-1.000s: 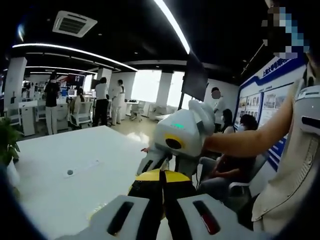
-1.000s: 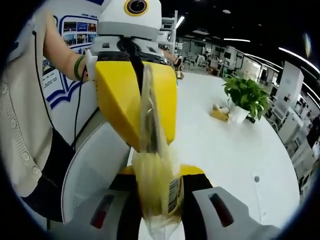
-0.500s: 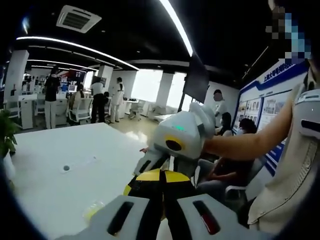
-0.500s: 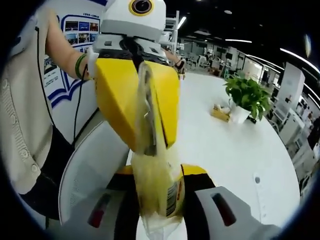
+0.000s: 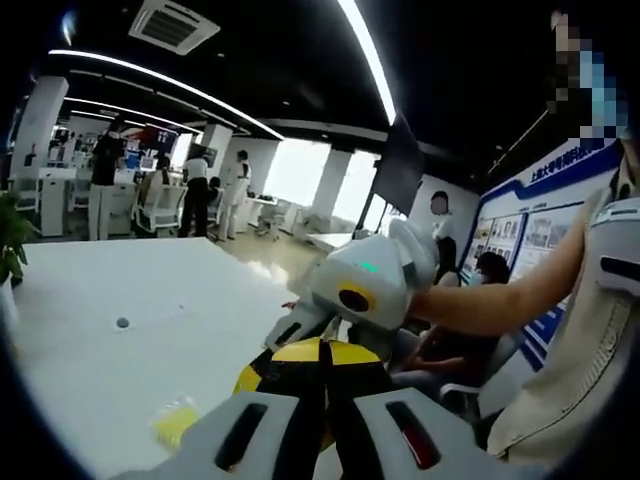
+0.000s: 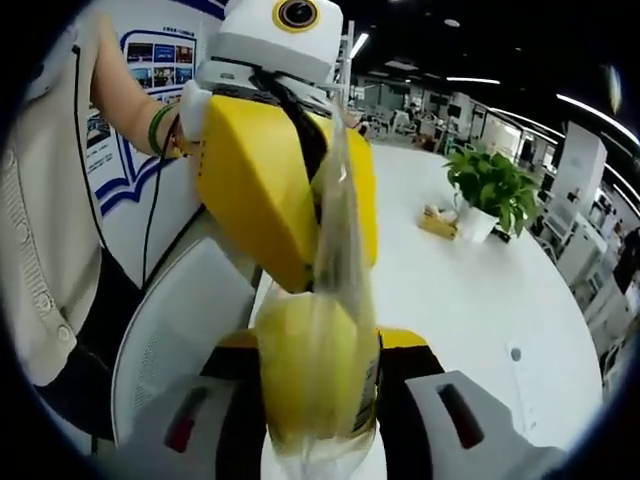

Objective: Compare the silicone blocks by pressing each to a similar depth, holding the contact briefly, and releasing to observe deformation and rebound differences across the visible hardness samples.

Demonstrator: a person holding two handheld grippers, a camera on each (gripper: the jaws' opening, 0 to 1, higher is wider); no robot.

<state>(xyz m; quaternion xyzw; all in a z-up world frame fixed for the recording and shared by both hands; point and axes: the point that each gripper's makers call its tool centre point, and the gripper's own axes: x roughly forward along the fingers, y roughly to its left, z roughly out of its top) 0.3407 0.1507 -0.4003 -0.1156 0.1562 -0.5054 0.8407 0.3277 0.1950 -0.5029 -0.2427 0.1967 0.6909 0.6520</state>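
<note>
Silicone block [image 6: 305, 375], yellow and sealed in a clear plastic bag [image 6: 335, 260], sits between the jaws of the right gripper [image 6: 315, 400] in the right gripper view; those jaws are closed against its sides, and a barcode label shows on the wrap. The left gripper [image 6: 300, 215] reaches in from above in that view, its yellow jaws pinched together on the upper part of the bag, which is stretched taut between the two tools. In the left gripper view the left gripper [image 5: 322, 385] shows its jaws drawn close together, with a thin yellow edge between them, and the right gripper [image 5: 300, 330] faces it, held by a bare forearm [image 5: 490, 300]. Both tools are lifted above a white table [image 5: 90, 350]. A second yellow packet [image 5: 175, 420] lies flat on that table, near its edge. A potted plant [image 6: 490, 195] stands farther along the tabletop, well apart from the grippers.
</note>
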